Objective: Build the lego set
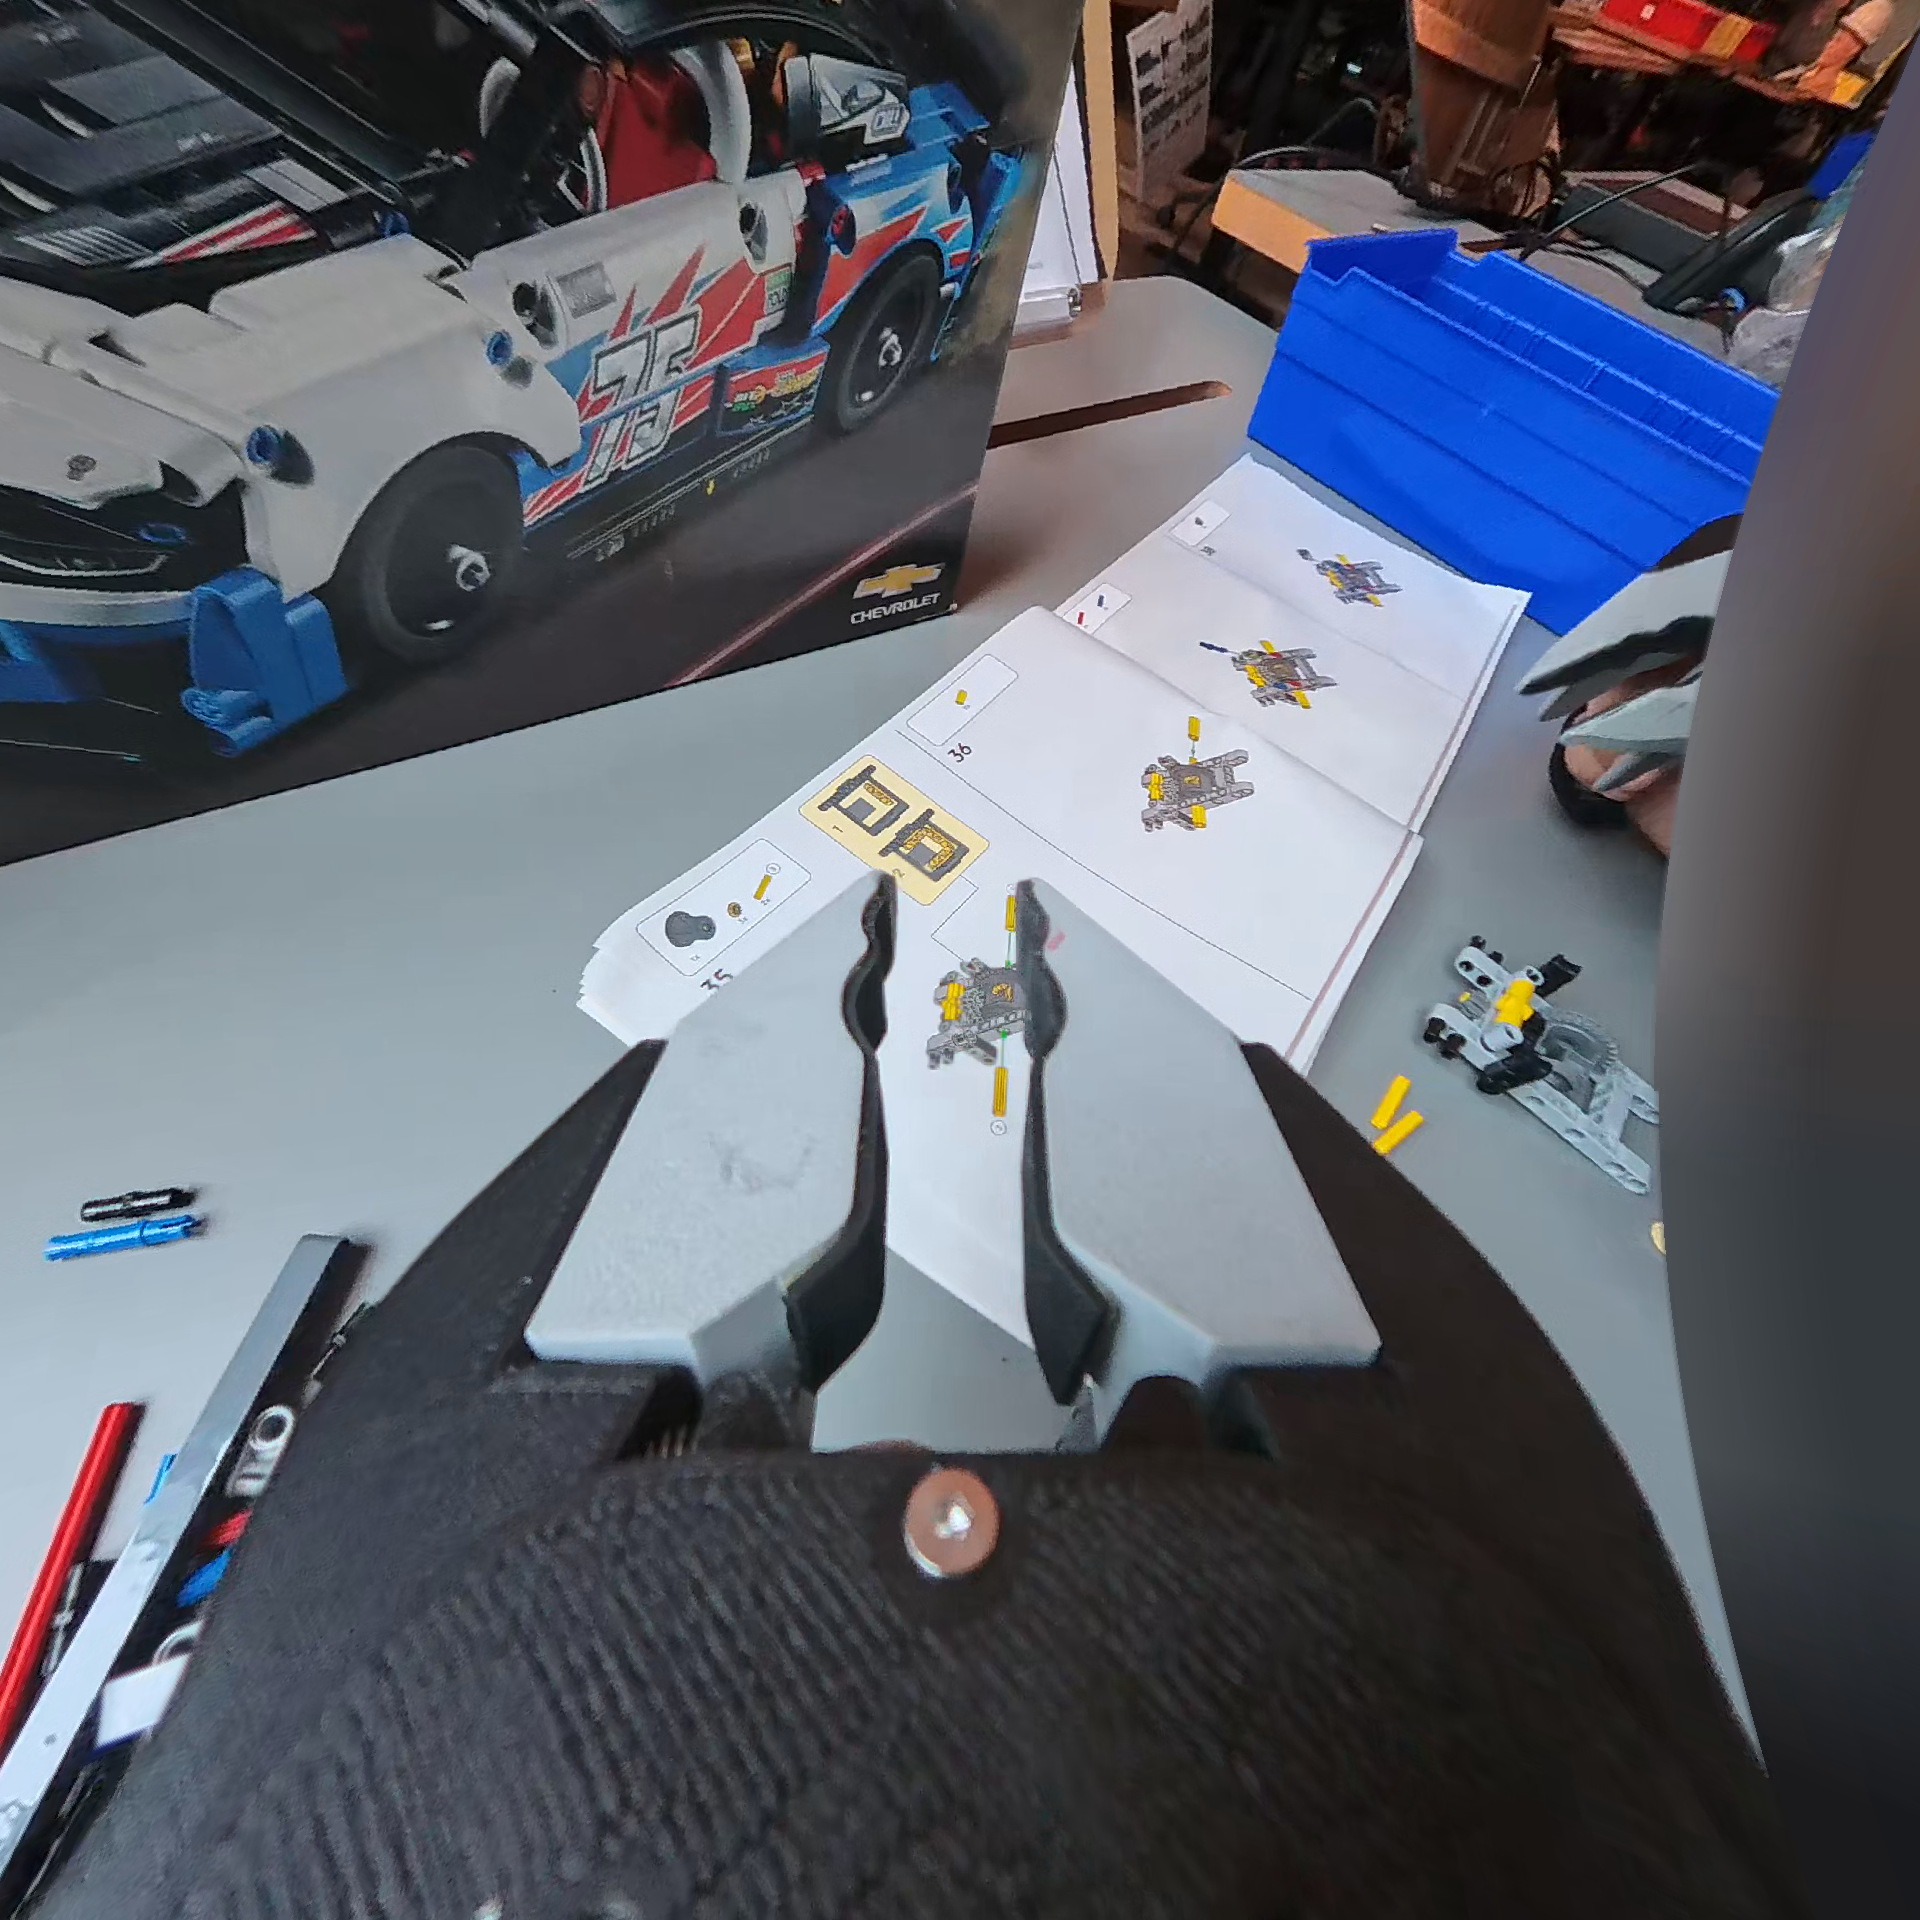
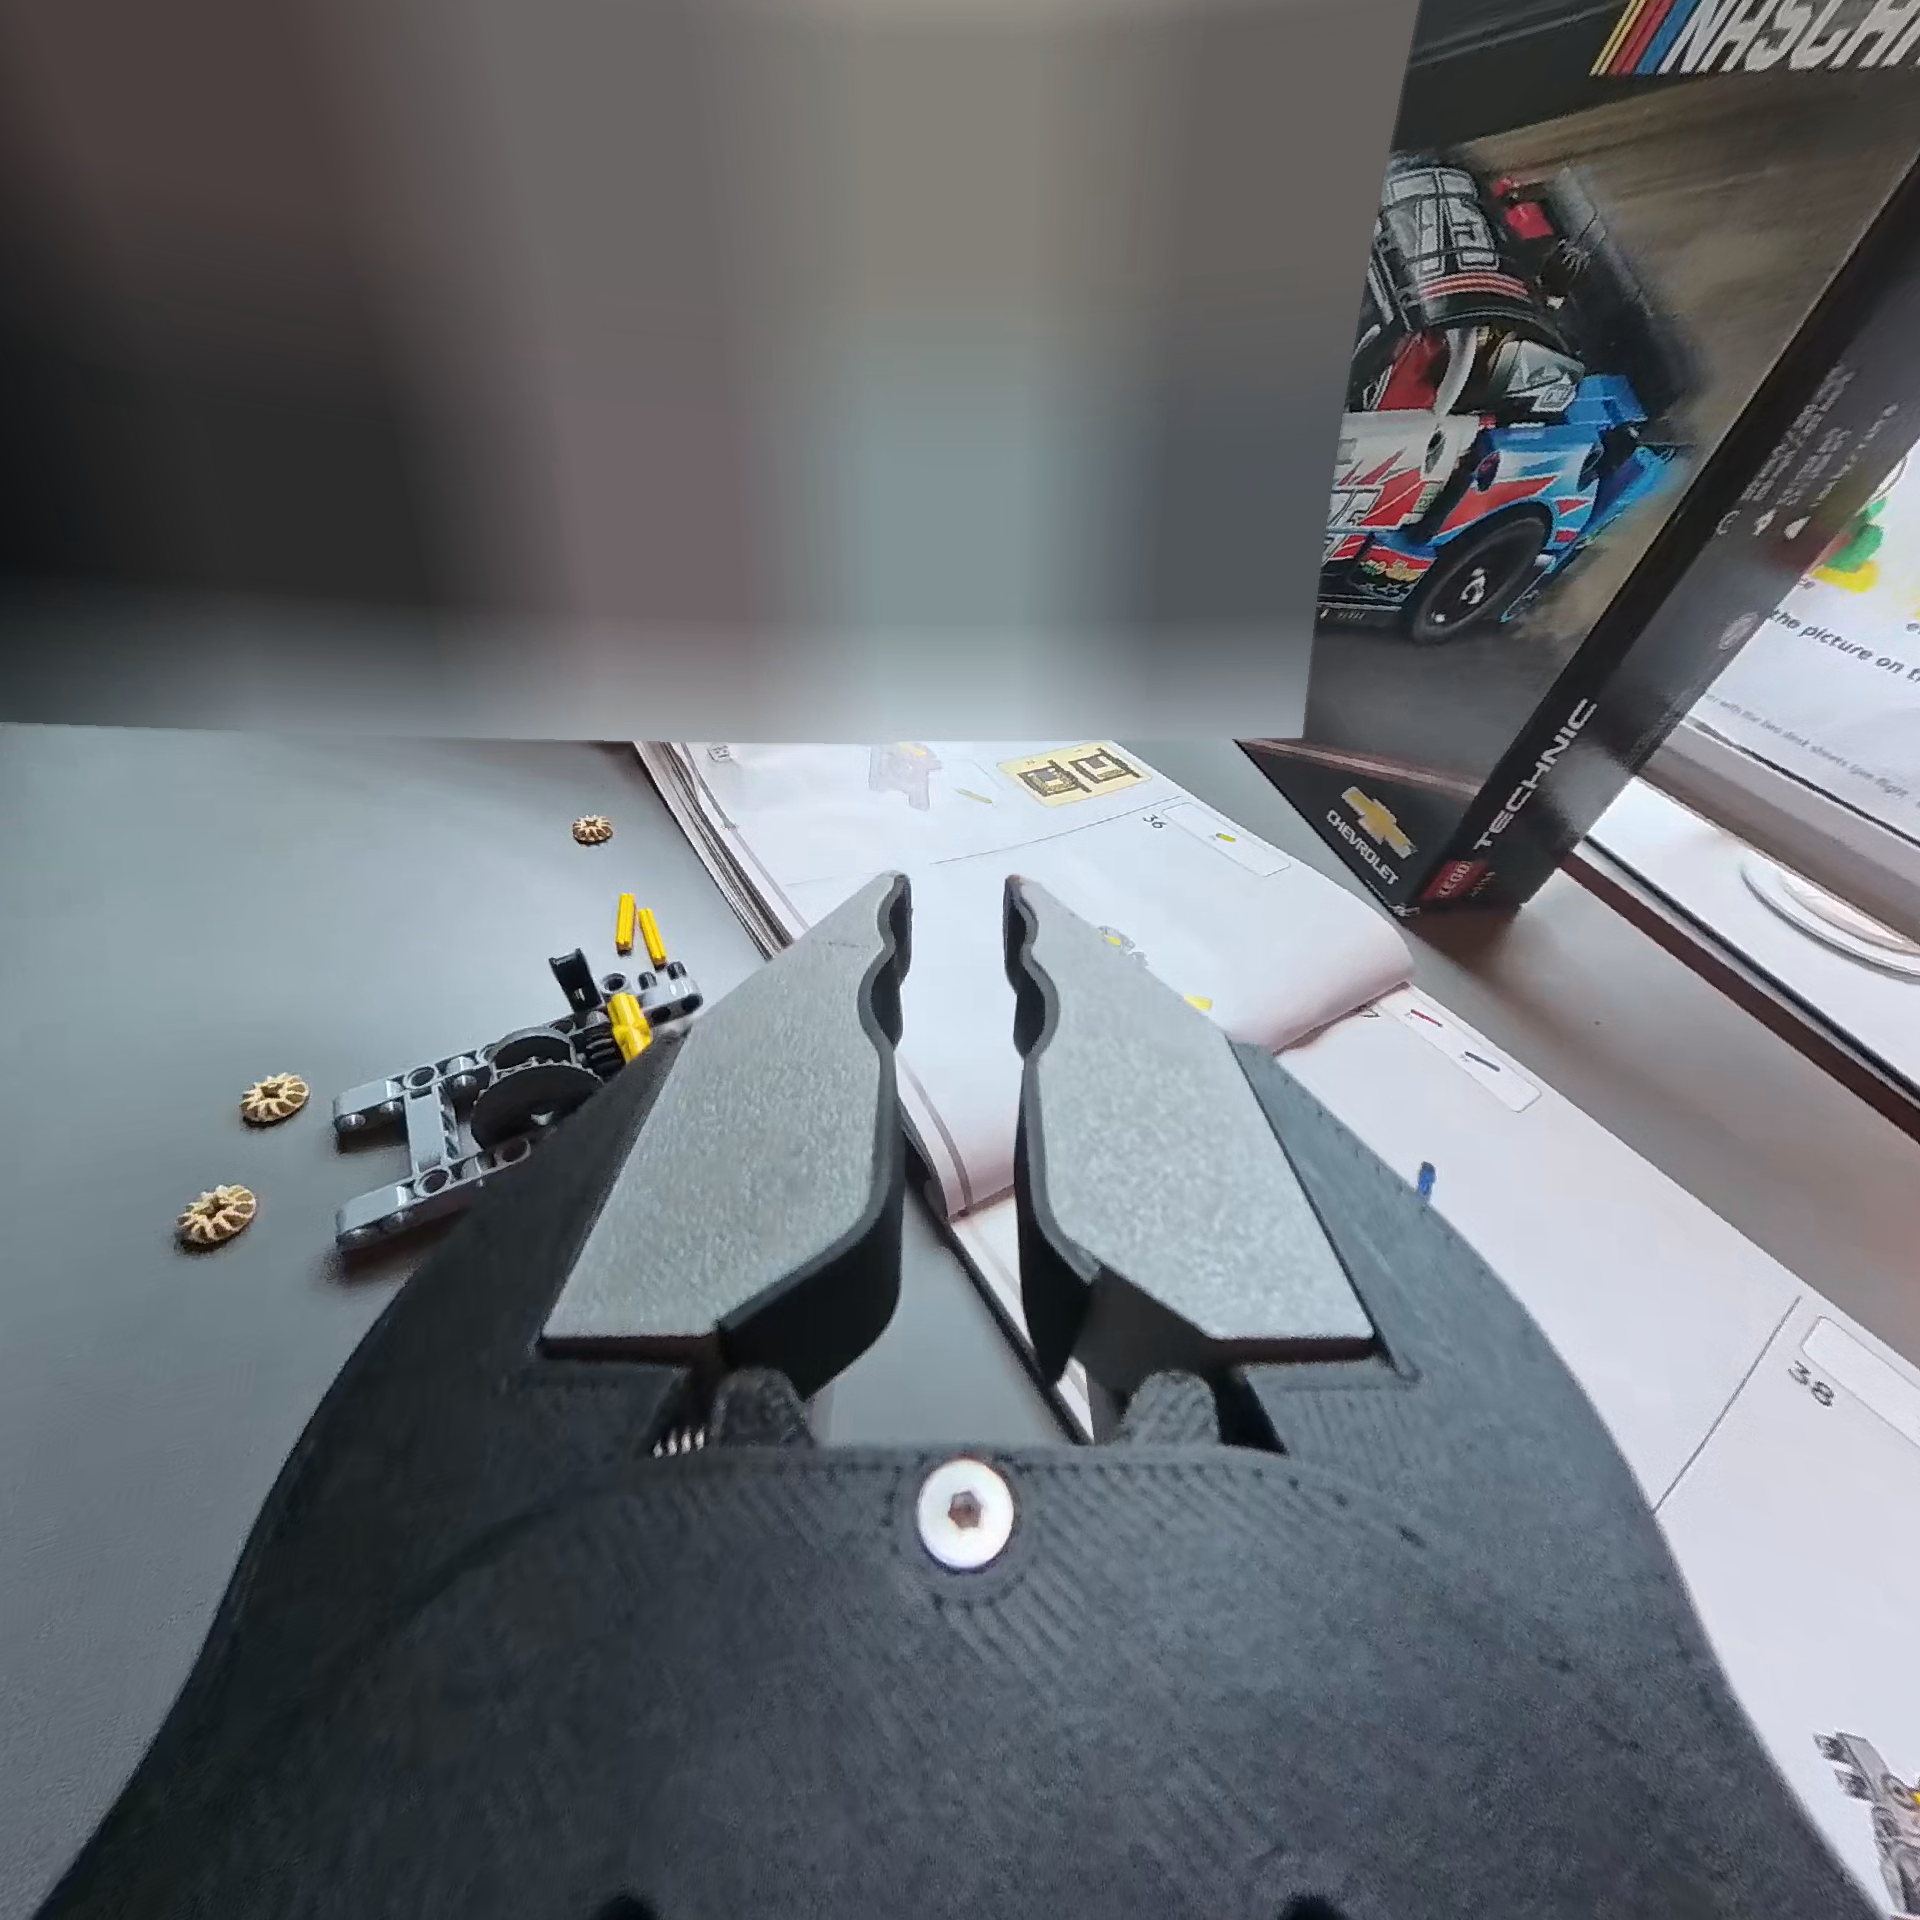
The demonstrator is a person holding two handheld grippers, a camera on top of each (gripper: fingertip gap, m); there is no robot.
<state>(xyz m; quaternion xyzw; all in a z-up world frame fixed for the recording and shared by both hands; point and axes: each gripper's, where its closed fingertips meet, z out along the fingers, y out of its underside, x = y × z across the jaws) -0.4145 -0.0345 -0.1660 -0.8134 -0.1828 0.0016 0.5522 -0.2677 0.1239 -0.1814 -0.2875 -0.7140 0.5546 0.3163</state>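
A small grey lego assembly (image 1: 1548, 1060) with a gear and yellow and black parts lies on the grey table right of the open instruction booklet (image 1: 1143, 790). It also shows in the right wrist view (image 2: 488, 1101). Two yellow pins (image 1: 1392, 1114) lie beside it, also in the right wrist view (image 2: 638, 927). My left gripper (image 1: 951, 894) is open and empty above the booklet's near page. My right gripper (image 2: 956, 894) is open and empty above the booklet (image 2: 1091, 894), right of the assembly. The right gripper's fingers (image 1: 1621, 665) show at the right edge of the left wrist view.
The set's box (image 1: 468, 343) stands behind the booklet, also in the right wrist view (image 2: 1538, 499). A blue bin (image 1: 1507, 405) sits far right. A black pin (image 1: 135, 1203), a blue pin (image 1: 120, 1238) and a parts tray (image 1: 156, 1507) lie left. Tan gears (image 2: 274, 1097) lie near the assembly. The gap from one gripper's tips to the other's is roughly 25 centimetres. The blue pin (image 1: 120, 1238) is closer to my left gripper, around 20 centimetres from its tips; the right tips are 40 centimetres off.
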